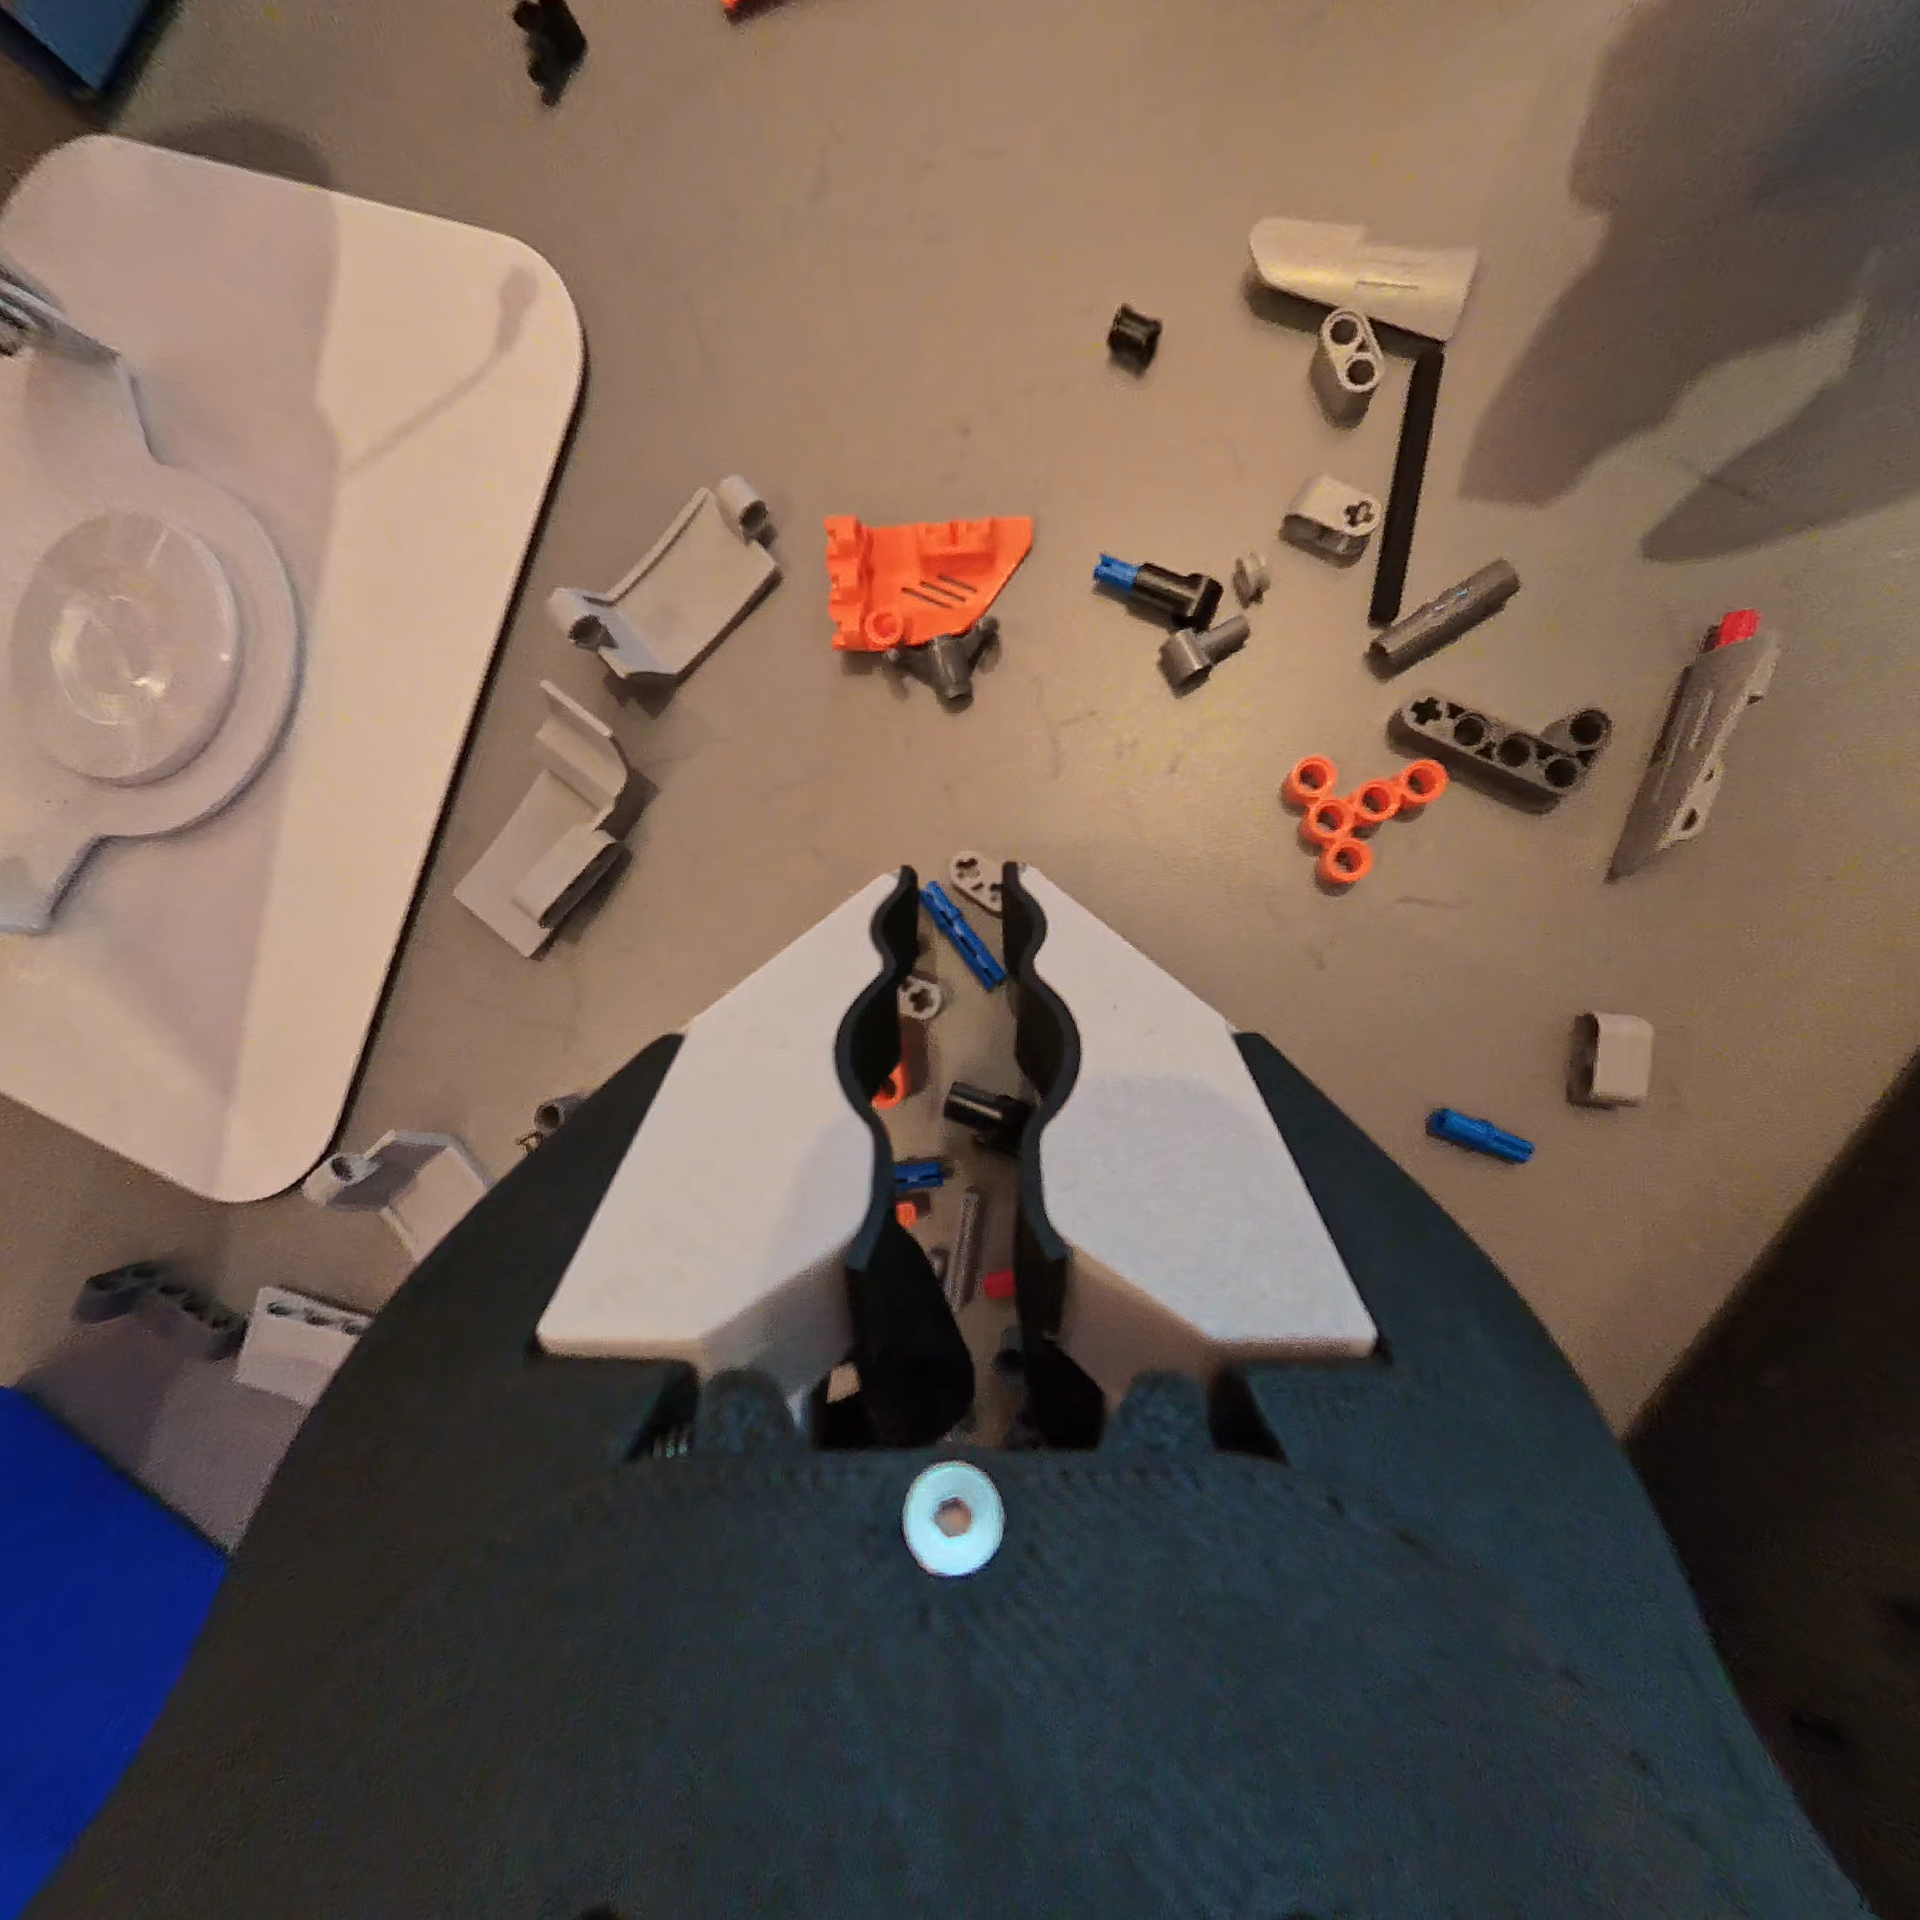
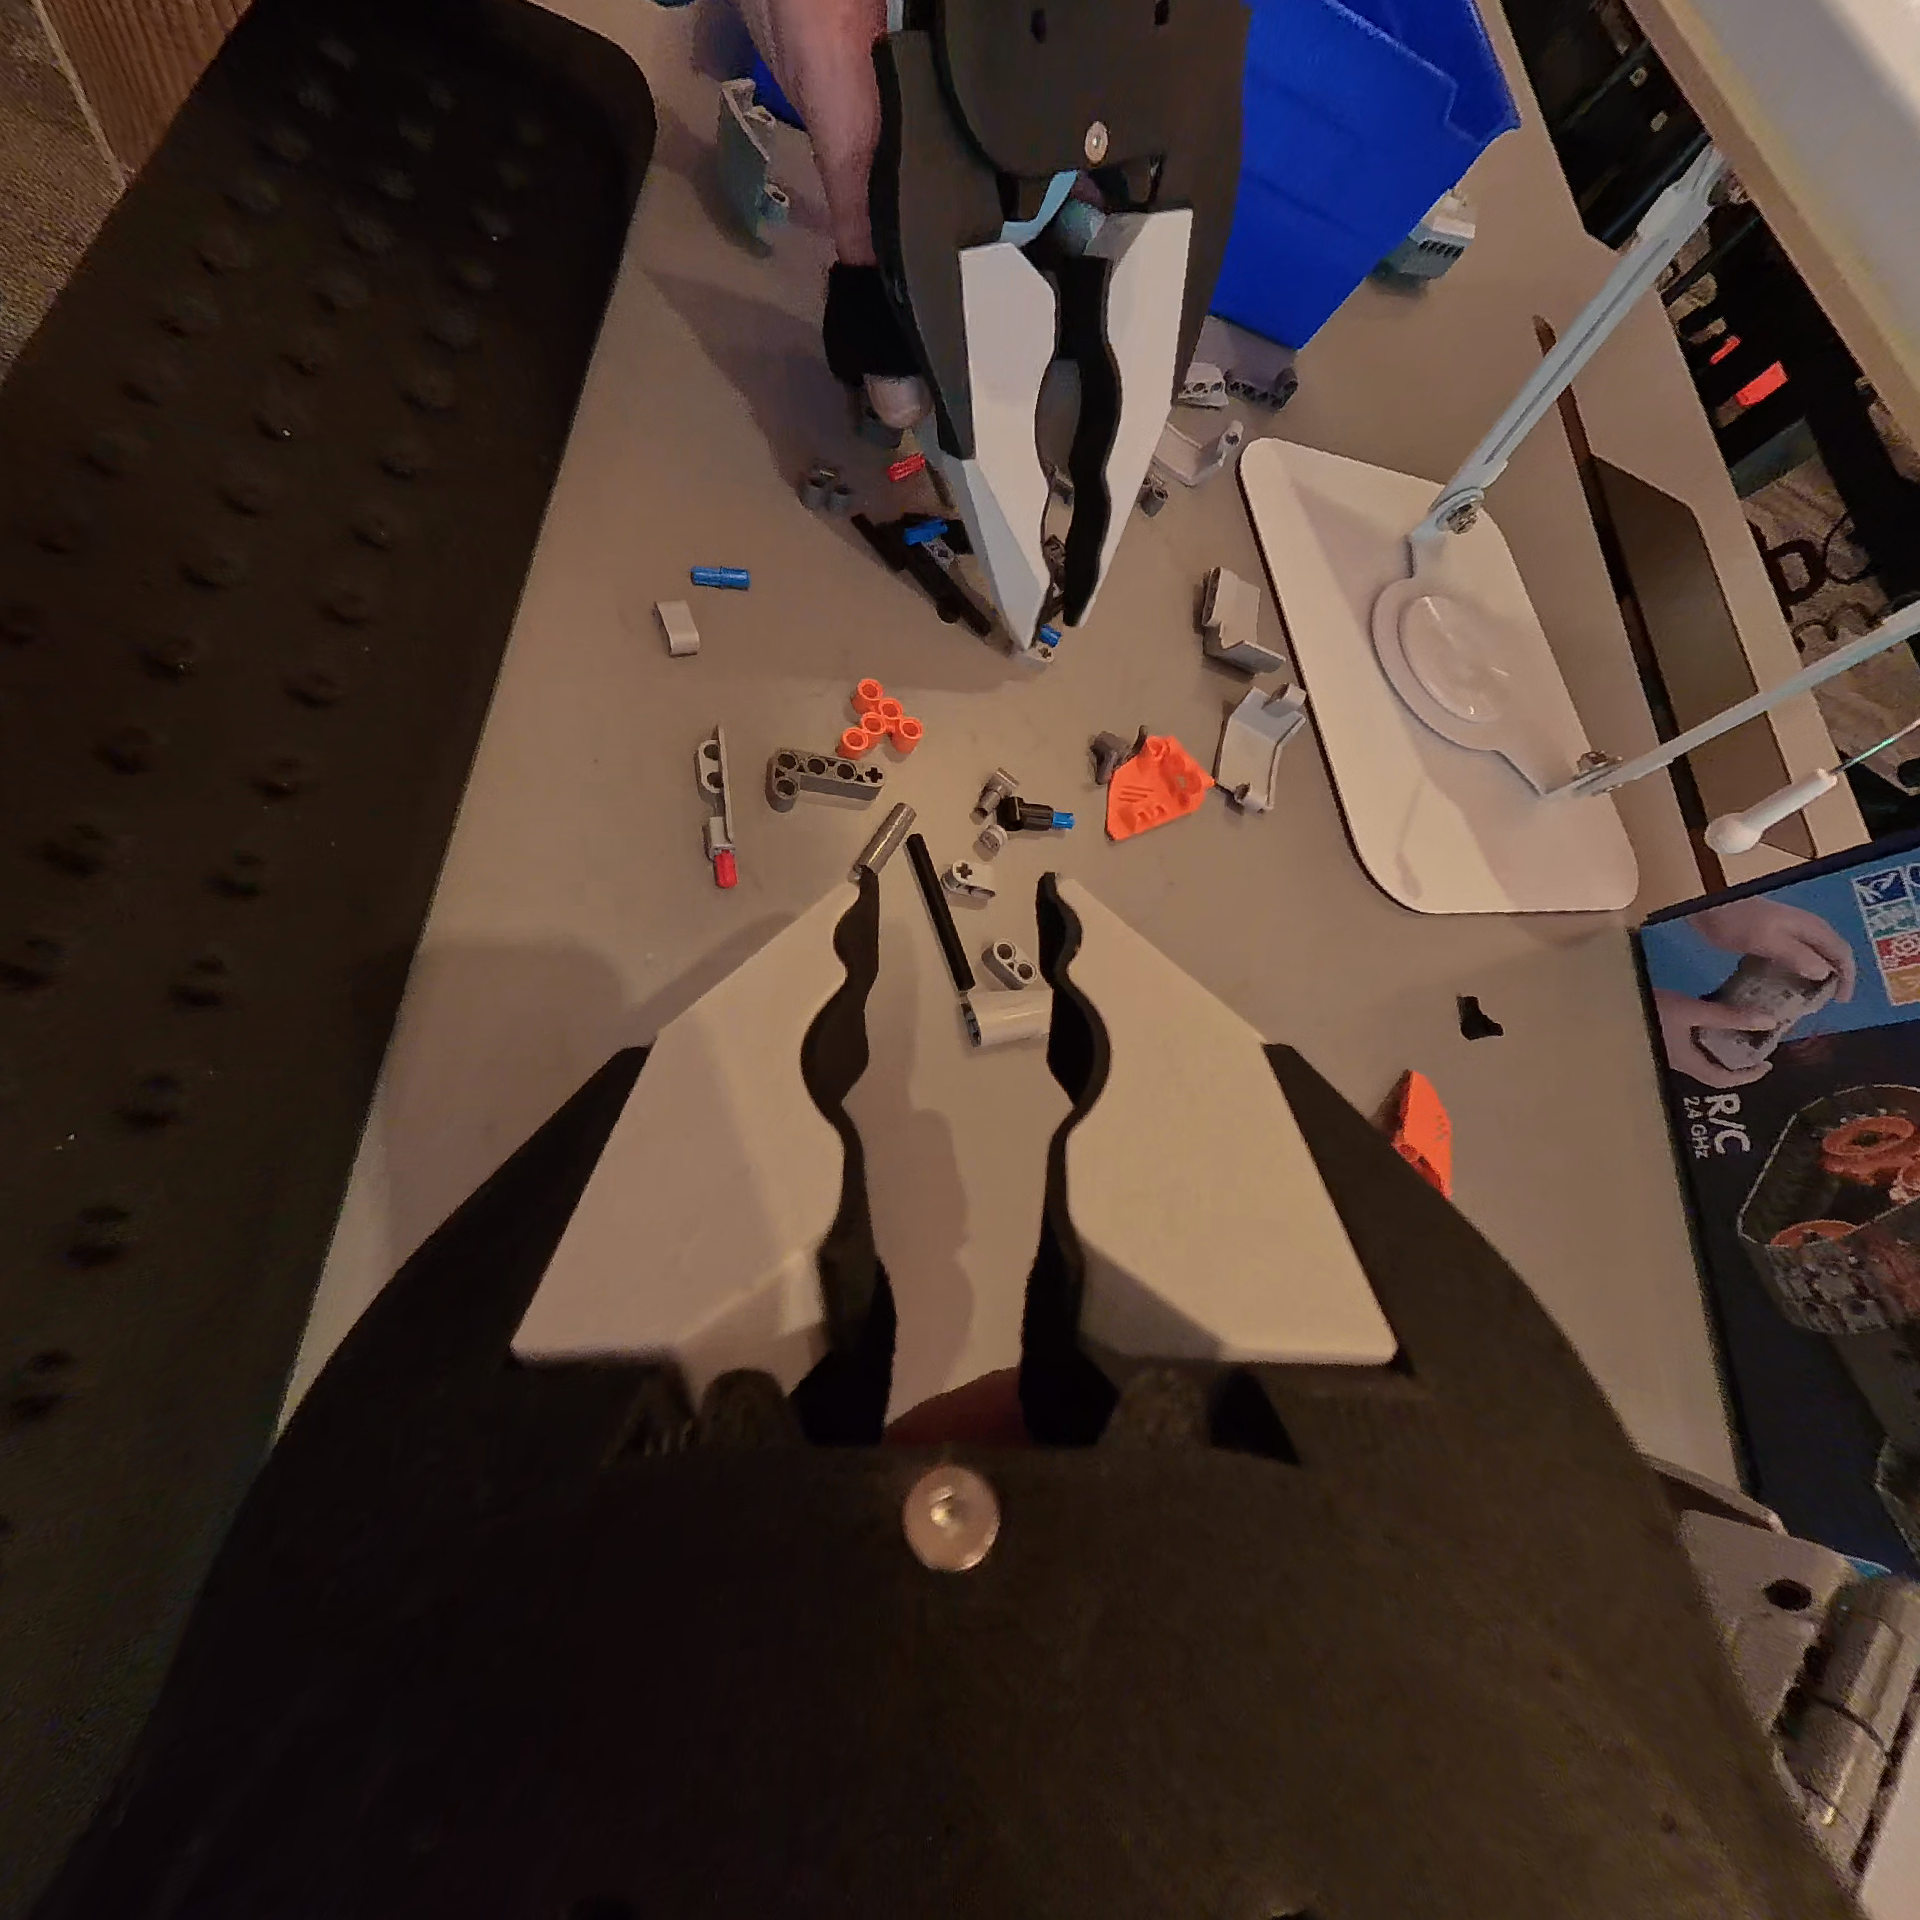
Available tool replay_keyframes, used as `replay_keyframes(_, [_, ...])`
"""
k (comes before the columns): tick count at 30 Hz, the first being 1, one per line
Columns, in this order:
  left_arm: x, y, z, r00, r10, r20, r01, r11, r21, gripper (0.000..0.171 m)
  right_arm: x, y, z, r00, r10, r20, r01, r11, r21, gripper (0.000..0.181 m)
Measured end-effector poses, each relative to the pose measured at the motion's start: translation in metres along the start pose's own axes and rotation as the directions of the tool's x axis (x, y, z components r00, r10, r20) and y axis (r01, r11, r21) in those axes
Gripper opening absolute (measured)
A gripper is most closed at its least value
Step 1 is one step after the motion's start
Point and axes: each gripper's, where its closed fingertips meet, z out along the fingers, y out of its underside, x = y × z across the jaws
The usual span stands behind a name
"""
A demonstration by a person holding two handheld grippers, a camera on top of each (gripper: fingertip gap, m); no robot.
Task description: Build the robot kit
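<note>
Left claw [image 1: 958,883] sits low over the bench [image 1: 935,260], fingers drawn close with only a narrow gap. Its tips straddle a small grey piece [image 1: 977,881] and a blue pin [image 1: 964,935]. Can't tell whether it's pinching either one or just bracketing them. More pins and bushes are visible through the gap behind the tips, so that spot is crowded. My read: any squeeze there risks catching a neighbour, so keep the tips square to a single part.

Right claw [image 2: 958,883] is spread wide and holds nothing. It faces the left one across the parts scatter. Nearest to it are a black axle [image 2: 940,914], a grey two-hole connector [image 2: 1010,966] and a light grey panel [image 2: 1003,1018], all seen between its fingers, none touched.

Room:
- Bare bench lies between the left tips and the orange panel [image 1: 920,582].
- Orange ring cluster [image 1: 1361,805] lies off to one side, clear of both claws.
- Hemming in the scatter: white magnifier base [image 2: 1455,675], black studded mat [image 2: 312,520], blue bin [image 2: 1351,156] and printed box [image 2: 1787,1143].
</note>
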Motion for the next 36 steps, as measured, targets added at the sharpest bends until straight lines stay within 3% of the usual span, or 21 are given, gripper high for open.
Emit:
replay_keyframes(4, [0.007,0.001,0.005,0.999,0.027,-0.045,-0.028,1.000,-0.010,0.017,0.000,0.001,0.000,1.000,0.005,0.004,-0.005,1.000,0.002,0.028])
replay_keyframes(13, [0.014,0.000,0.005,0.993,0.082,-0.080,-0.081,0.997,0.015,0.001,-0.001,0.003,0.002,1.000,0.012,0.017,-0.012,1.000,-0.001,0.027])
replay_keyframes(18, [0.014,-0.003,-0.004,0.992,0.095,-0.086,-0.089,0.993,0.074,0.001,-0.002,0.004,0.002,1.000,0.015,0.023,-0.015,1.000,-0.003,0.025])
replay_keyframes(23, [0.025,-0.028,-0.023,0.989,0.071,-0.132,-0.039,0.973,0.227,0.002,-0.001,-0.001,0.002,1.000,0.026,0.015,-0.026,0.999,0.021,0.027])
replay_keyframes(25, [0.036,-0.051,-0.036,0.978,0.014,-0.210,0.062,0.933,0.354,0.002,0.000,-0.008,0.001,1.000,0.025,-0.004,-0.025,0.998,0.051,0.031])
replay_keyframes(29, [0.055,-0.097,-0.068,0.912,-0.062,-0.405,0.300,0.773,0.559,0.002,0.008,-0.024,0.000,0.994,-0.018,-0.107,0.031,0.992,0.120,0.037])
replay_keyframes(34, [0.065,-0.126,-0.085,0.760,-0.141,-0.634,0.583,0.580,0.569,0.002,0.017,-0.043,-0.004,0.958,-0.094,-0.270,0.143,0.975,0.168,0.038])
replay_keyframes(36, [0.068,-0.131,-0.081,0.713,-0.171,-0.680,0.649,0.529,0.547,0.002,0.021,-0.051,-0.008,0.941,-0.094,-0.325,0.161,0.969,0.187,0.036])
